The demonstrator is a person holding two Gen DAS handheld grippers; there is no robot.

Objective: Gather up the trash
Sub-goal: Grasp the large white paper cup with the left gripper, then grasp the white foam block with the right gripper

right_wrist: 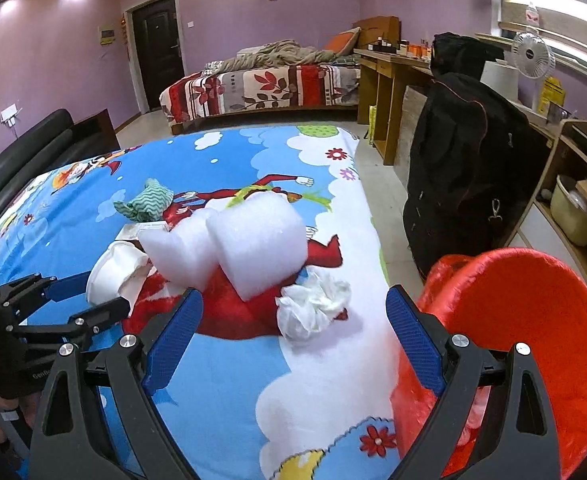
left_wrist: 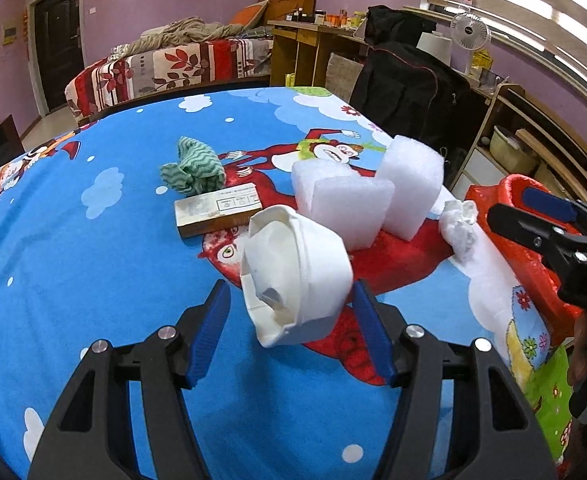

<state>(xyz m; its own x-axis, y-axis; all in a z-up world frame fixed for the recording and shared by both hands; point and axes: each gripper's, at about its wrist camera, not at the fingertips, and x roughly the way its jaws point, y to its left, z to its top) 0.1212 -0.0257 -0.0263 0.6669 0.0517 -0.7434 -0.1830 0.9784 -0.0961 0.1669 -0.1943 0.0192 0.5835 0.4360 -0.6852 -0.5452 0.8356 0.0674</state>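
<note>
A table wears a bright blue cartoon cloth (left_wrist: 93, 272) with clouds and a big red figure on it. Bits of trash lie on the cloth.

The left gripper (left_wrist: 291, 334) has blue pads on black arms. A crushed white paper cup (left_wrist: 297, 276) lies on its side between the pads. The right pad looks to be touching the cup, and the left pad has a small gap, so I cannot tell if the cup is pinched yet.

Just behind the cup sit two chunky white foam blocks (left_wrist: 369, 196), side by side and touching. To the left of them lies a small flat brown cardboard box (left_wrist: 217, 216). Farther back, by the box, is a scrunched green and white wavy cloth (left_wrist: 193, 170).

The right gripper (right_wrist: 293, 332) has its jaws spread wide and holds nothing. A crumpled white tissue (right_wrist: 317, 304) lies on the cloth ahead of it, between the two pads but not touched by them.

At the right edge of the table stands a round bin lined with a shiny red plastic bag (right_wrist: 533, 320), its mouth open.
</note>
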